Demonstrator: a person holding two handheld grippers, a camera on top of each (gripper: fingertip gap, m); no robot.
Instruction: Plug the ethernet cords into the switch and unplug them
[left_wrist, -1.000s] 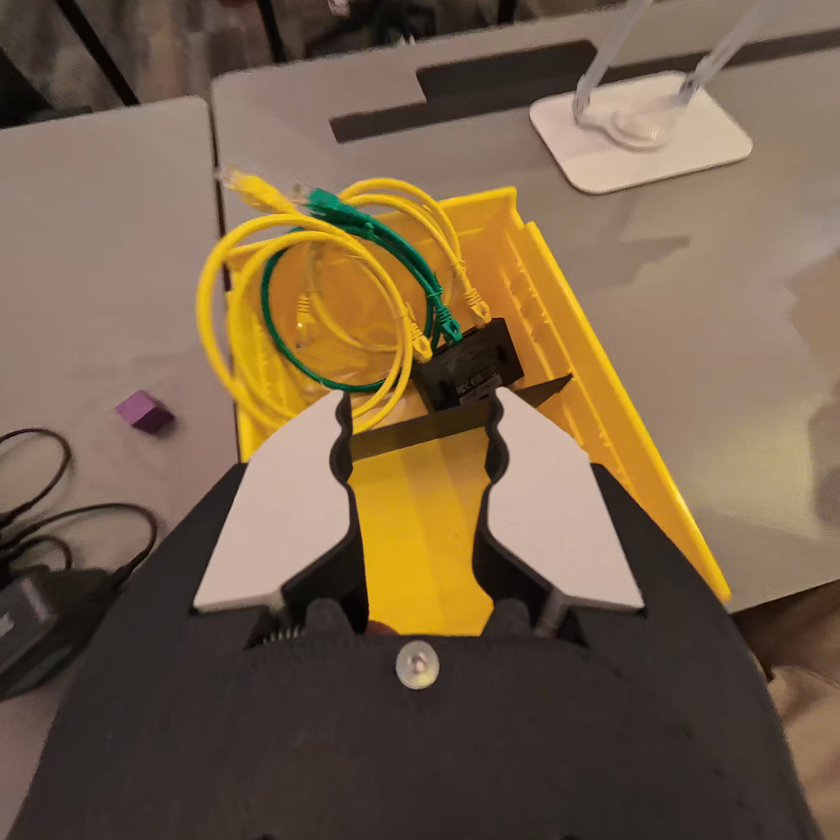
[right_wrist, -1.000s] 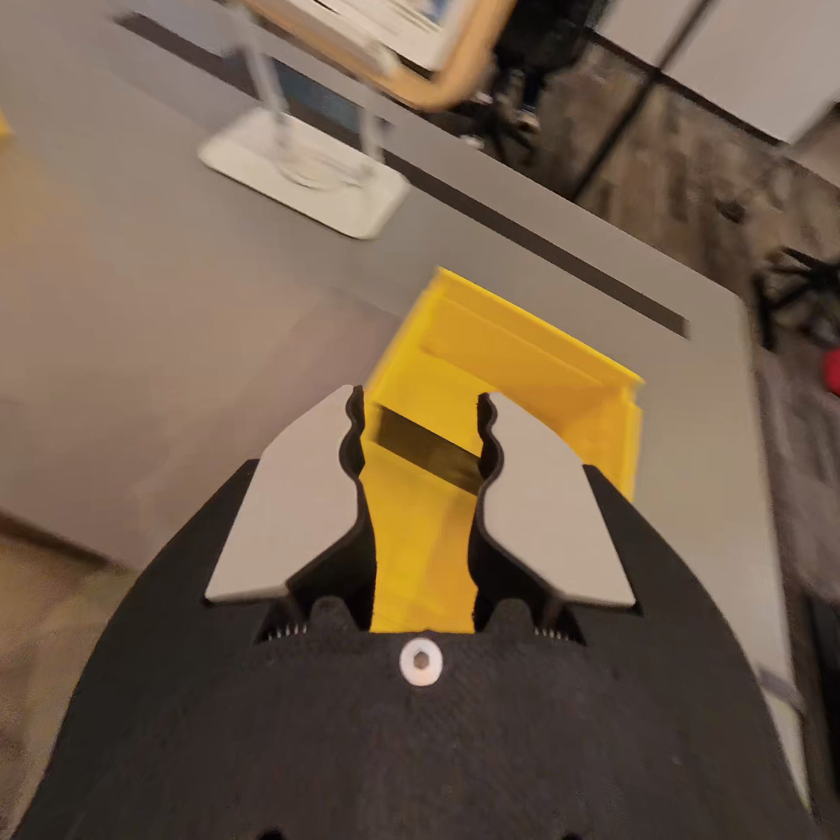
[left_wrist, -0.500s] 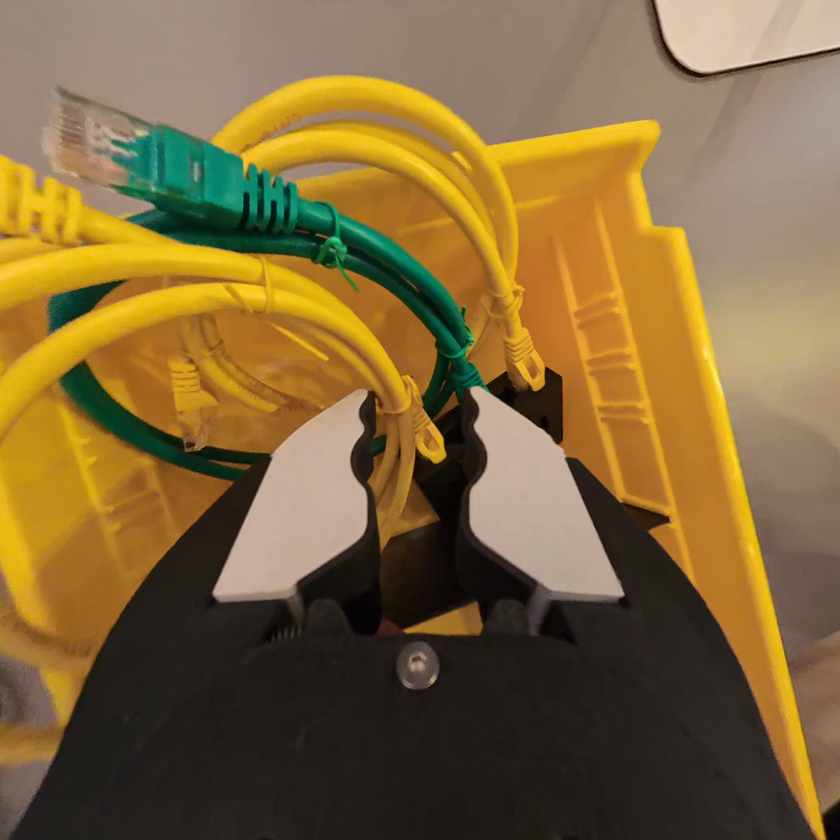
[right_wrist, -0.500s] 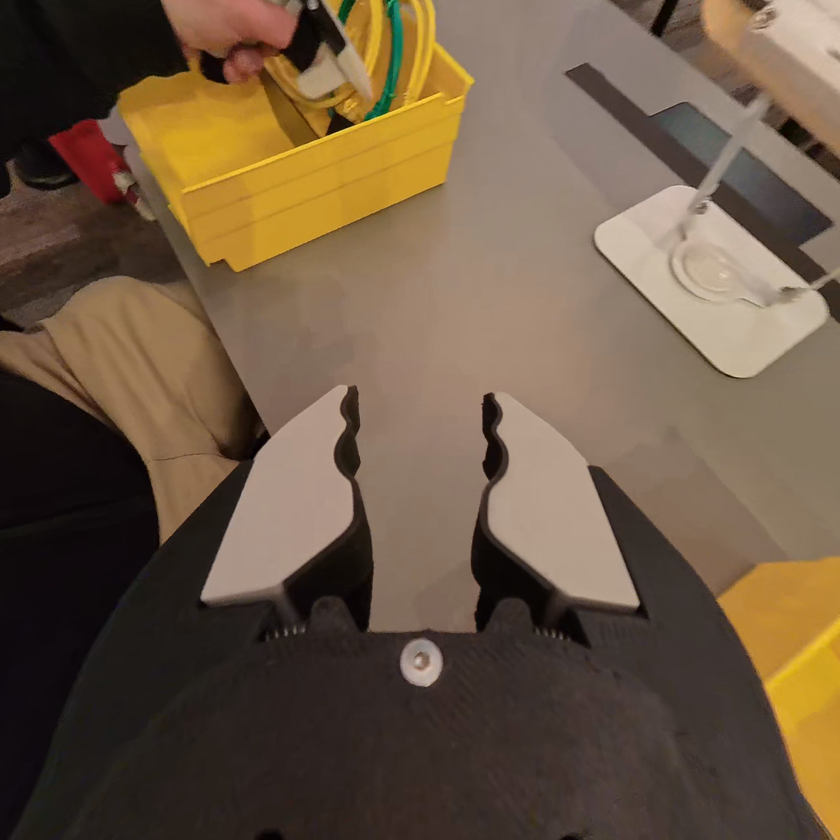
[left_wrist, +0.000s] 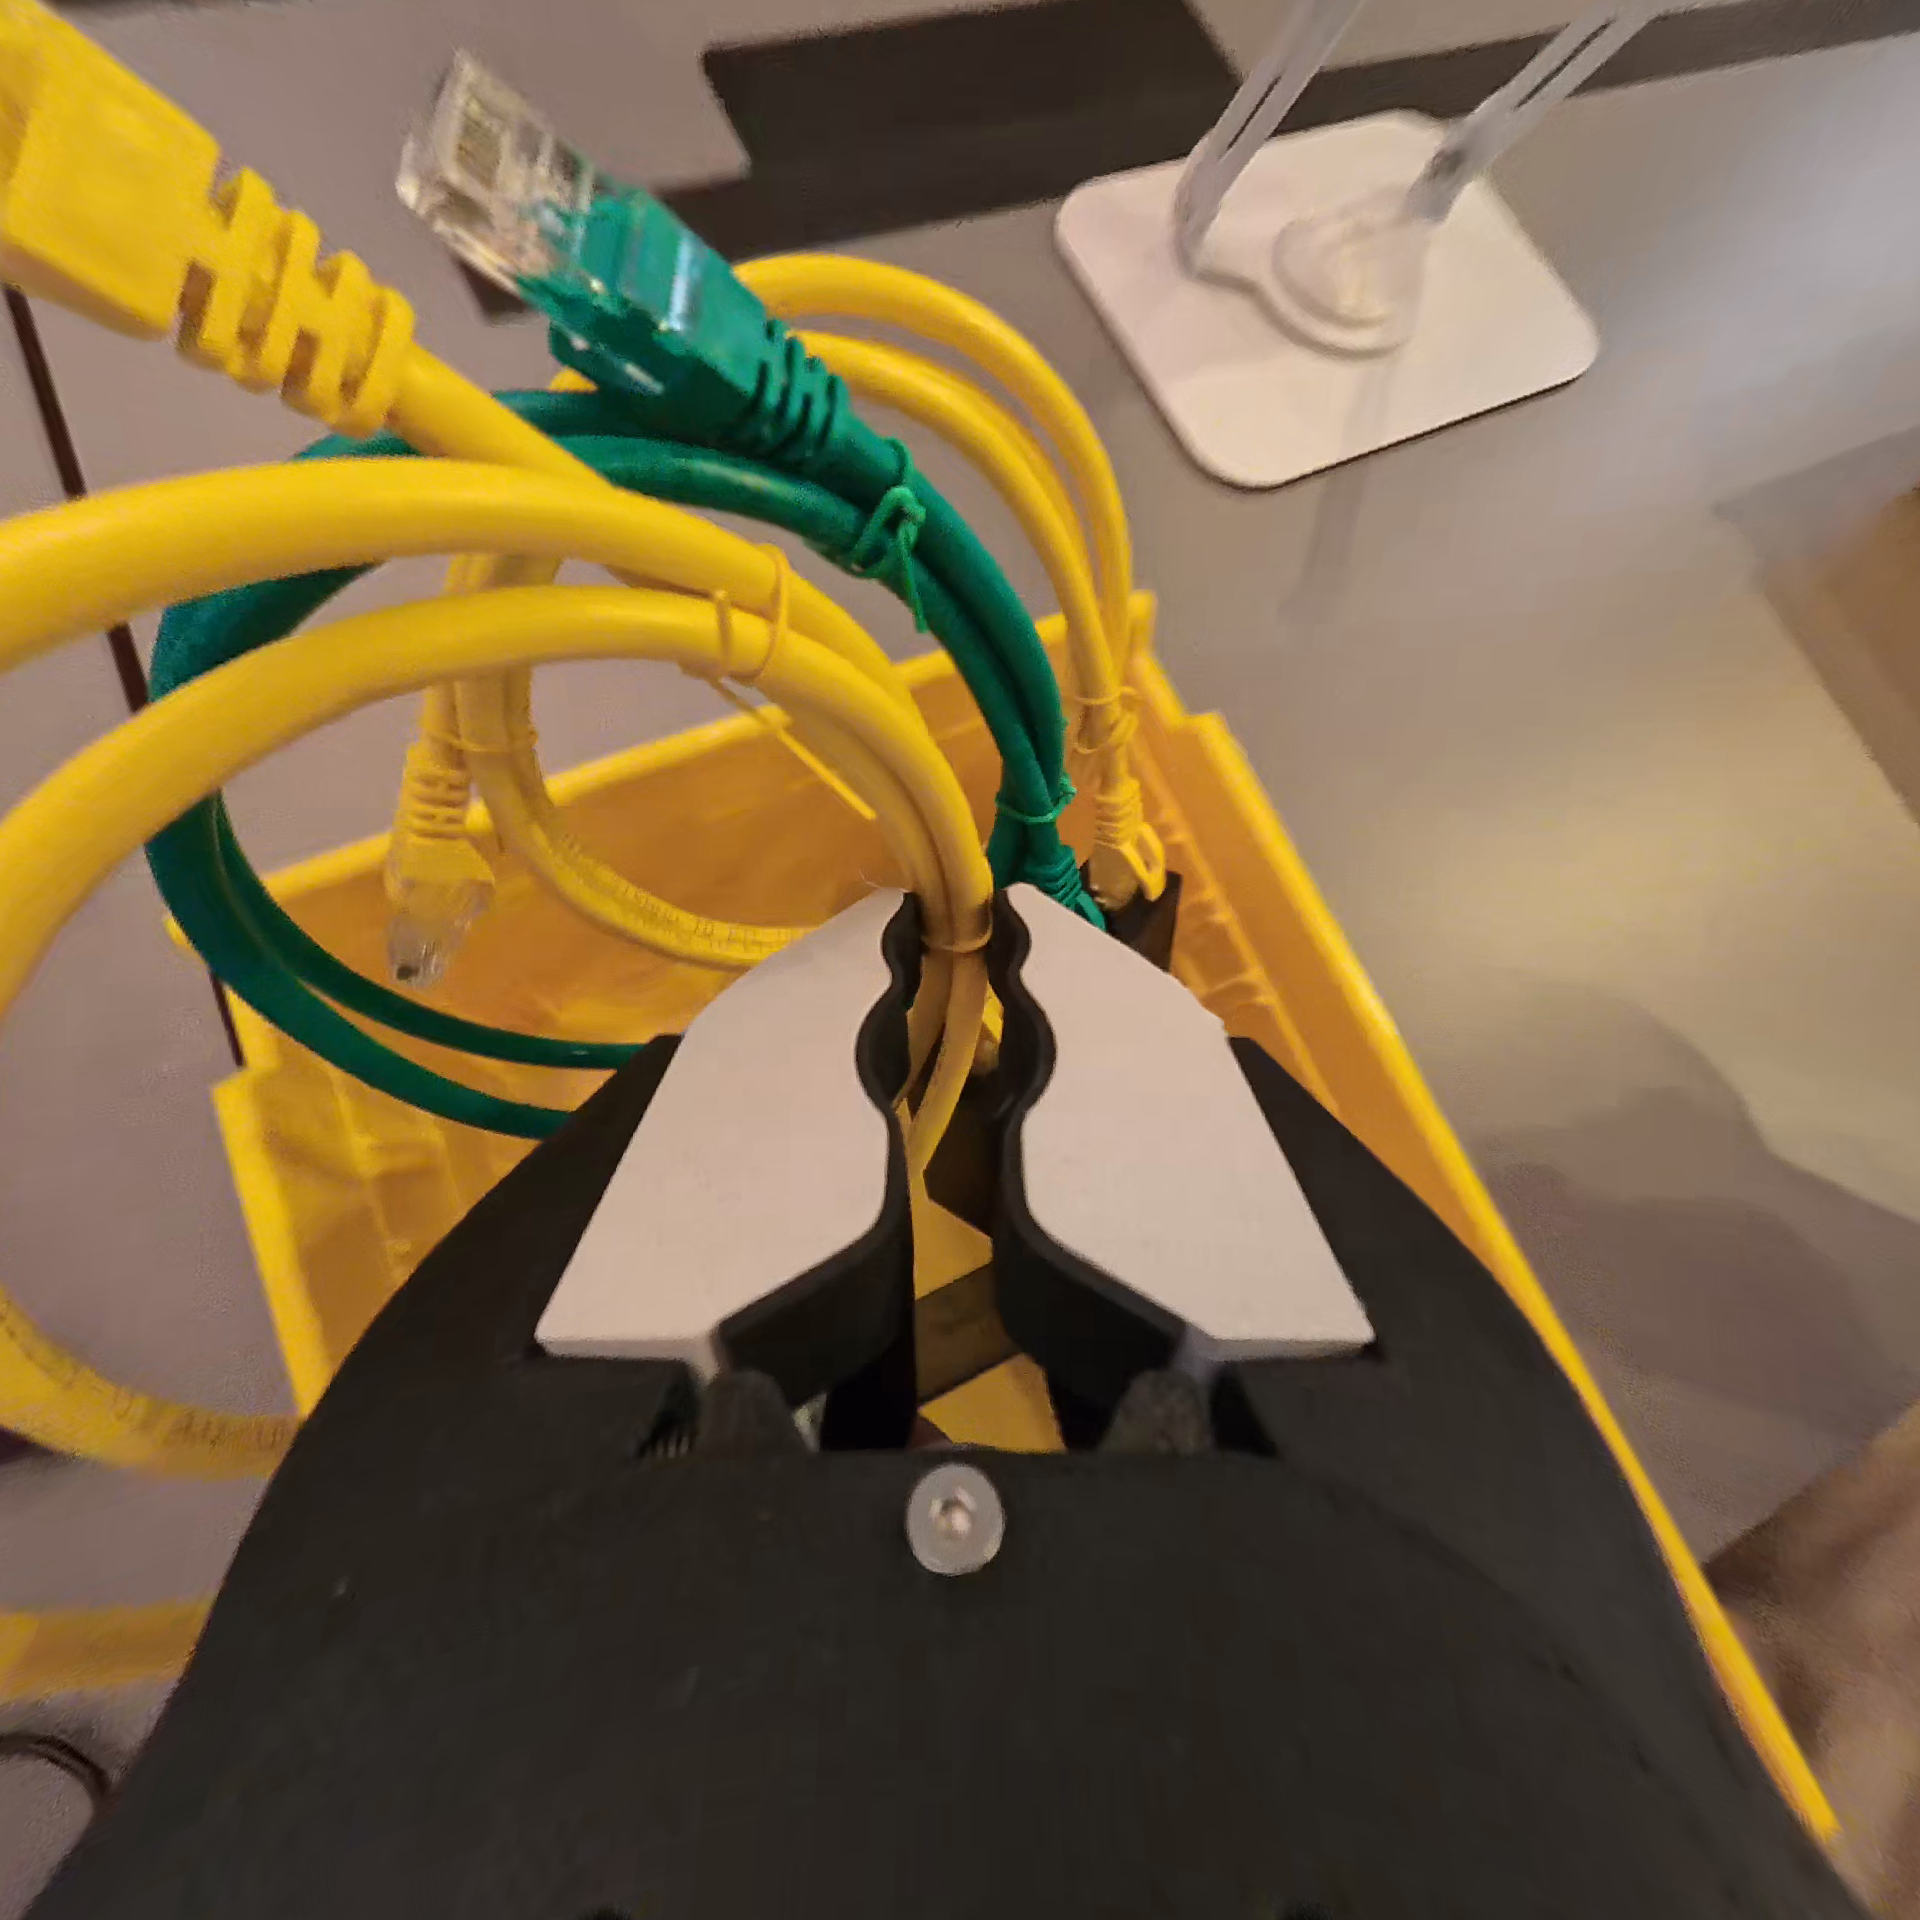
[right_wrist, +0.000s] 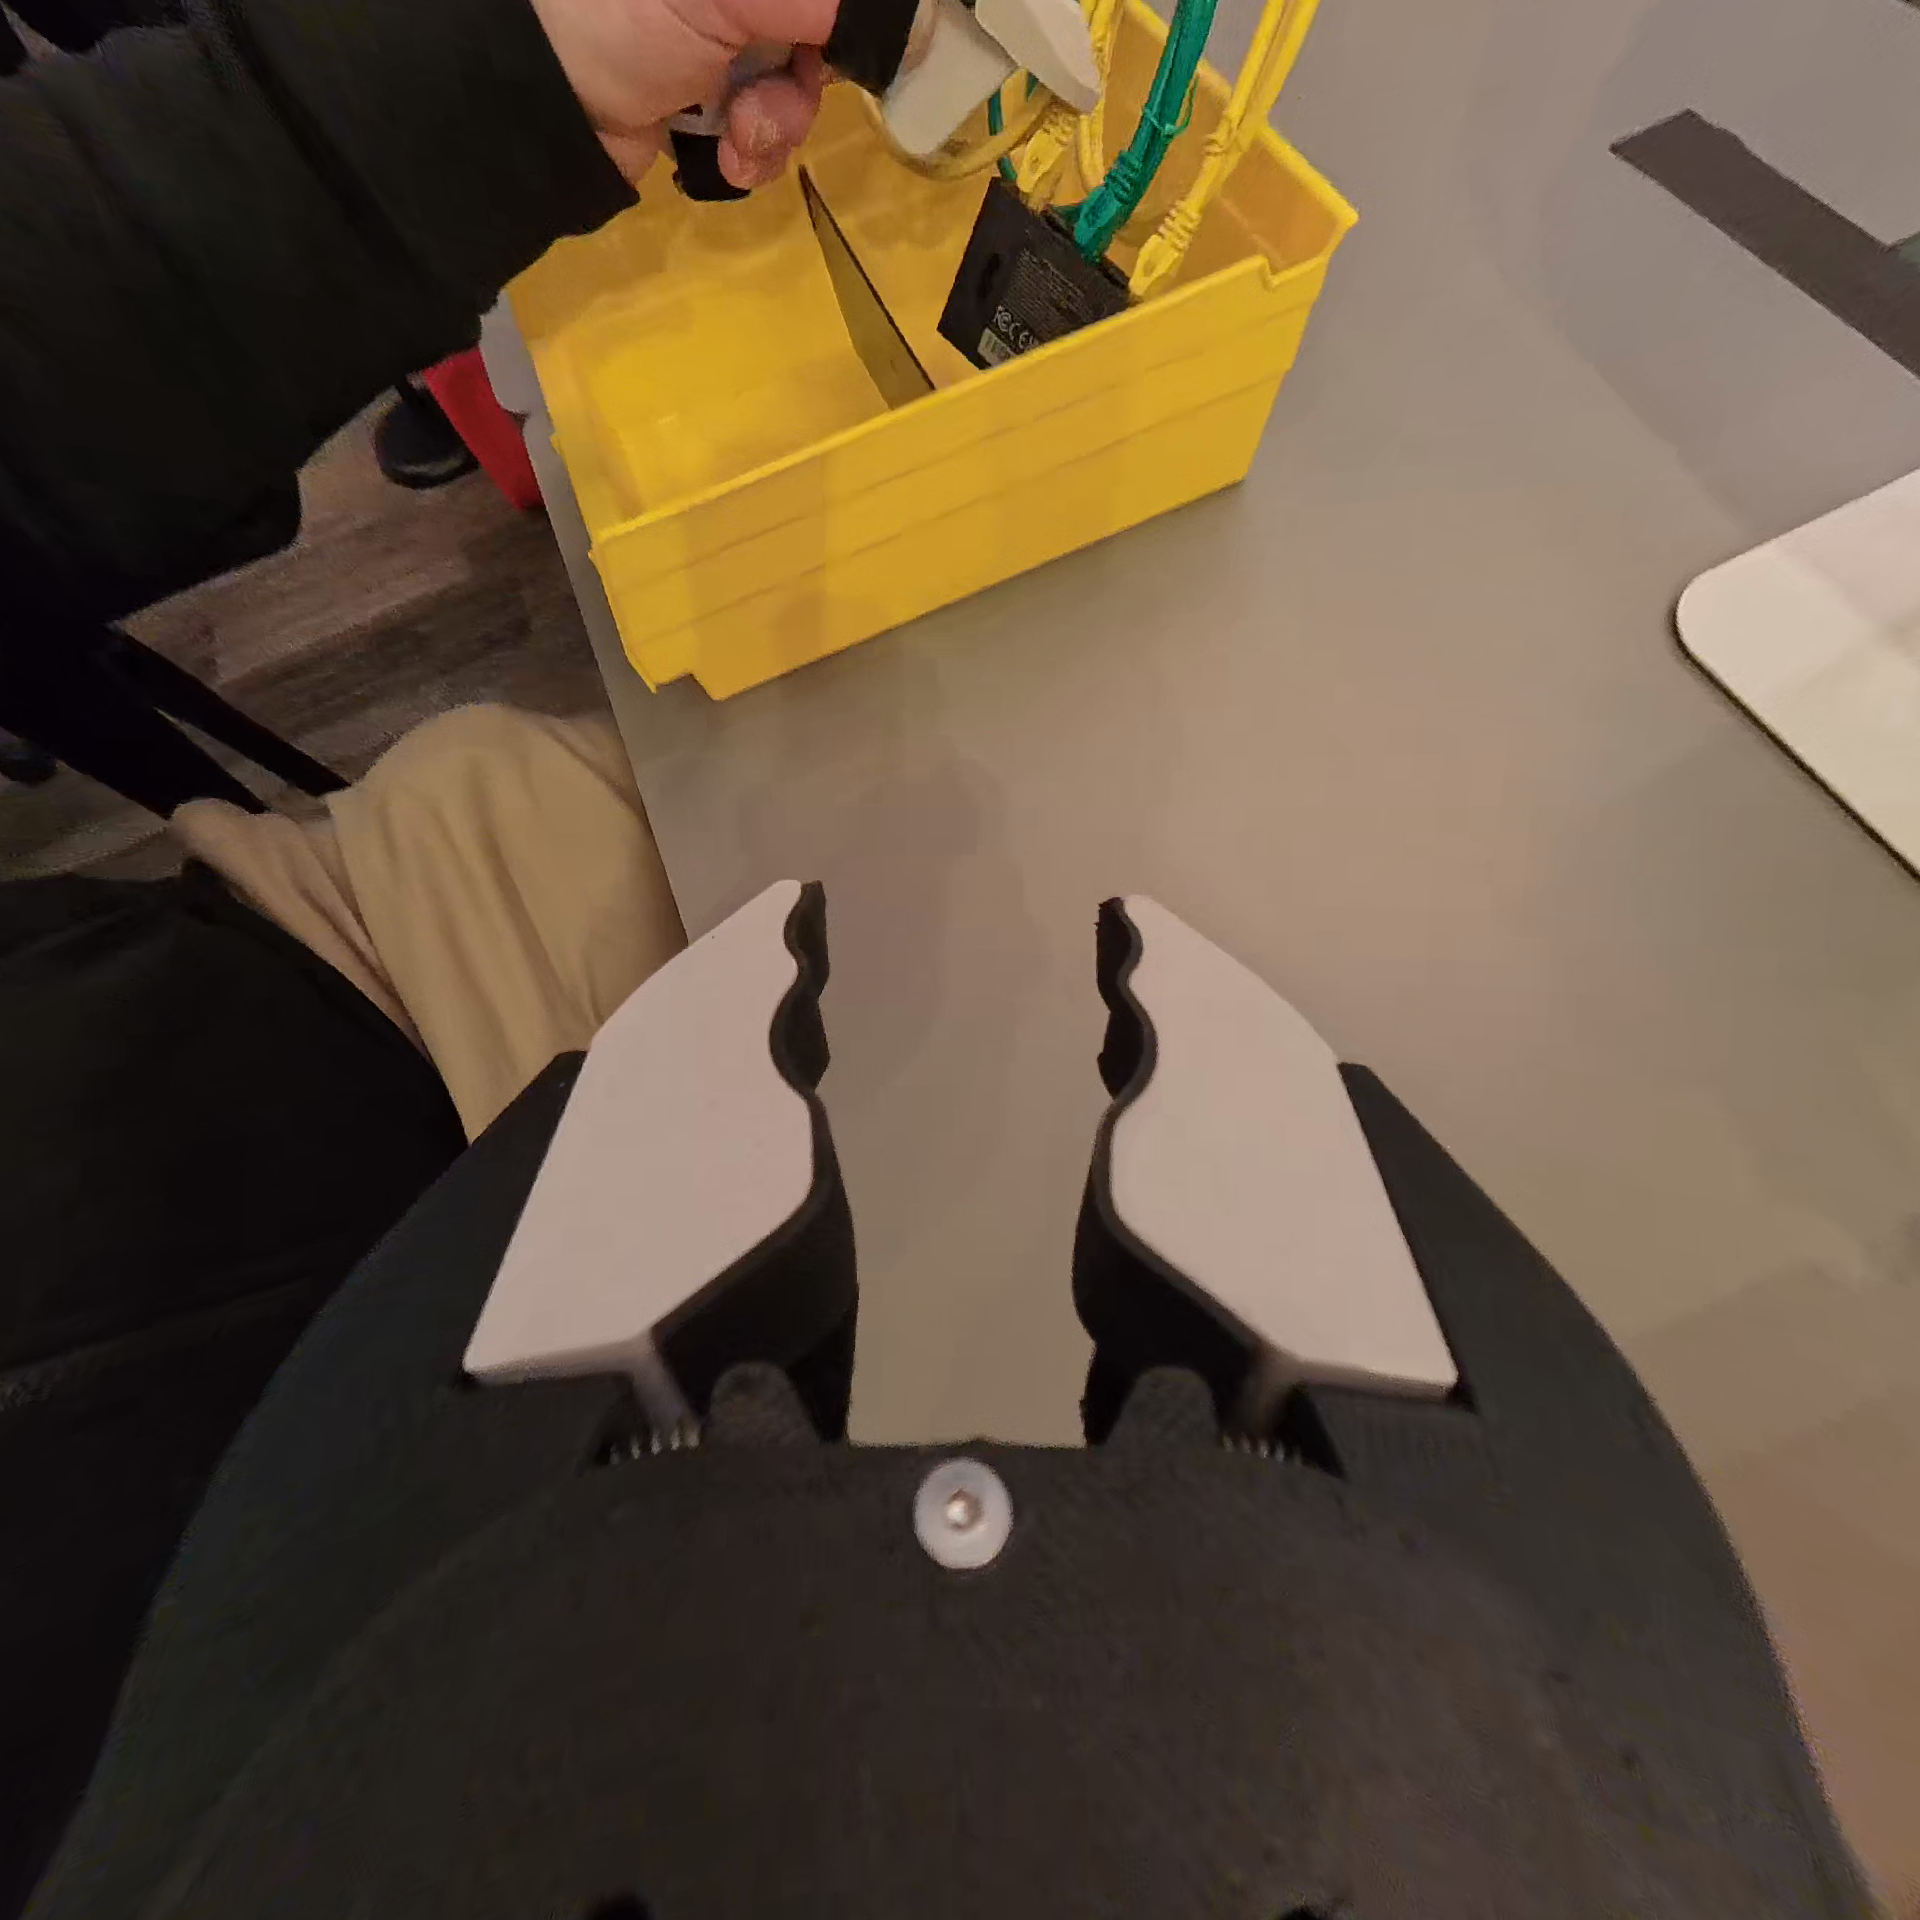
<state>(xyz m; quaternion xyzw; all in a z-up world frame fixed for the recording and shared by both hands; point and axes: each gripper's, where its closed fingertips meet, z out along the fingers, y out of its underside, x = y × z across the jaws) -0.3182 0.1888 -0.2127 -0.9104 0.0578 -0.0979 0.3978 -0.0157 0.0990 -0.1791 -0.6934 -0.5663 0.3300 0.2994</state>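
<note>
My left gripper is shut on a yellow ethernet cord near its plugged end, over the yellow bin. Coiled yellow cords and a green cord rise from the bin; the green cord's free plug points up. In the right wrist view the black switch hangs tilted inside the bin, with green and yellow cords plugged into it, below the left gripper held by a hand. My right gripper is open and empty above the grey table.
A white stand base with clear legs sits on the table behind the bin; its corner shows in the right wrist view. A black divider stands in the bin. The person's tan trouser leg is by the table's edge. The grippers' ends are close to 30 centimeters from one another.
My left gripper closed from open onto the yellow cord and lifted, so the switch and cords now hang in the bin. My right gripper swung away from a second yellow bin and drew nearer this bin.
</note>
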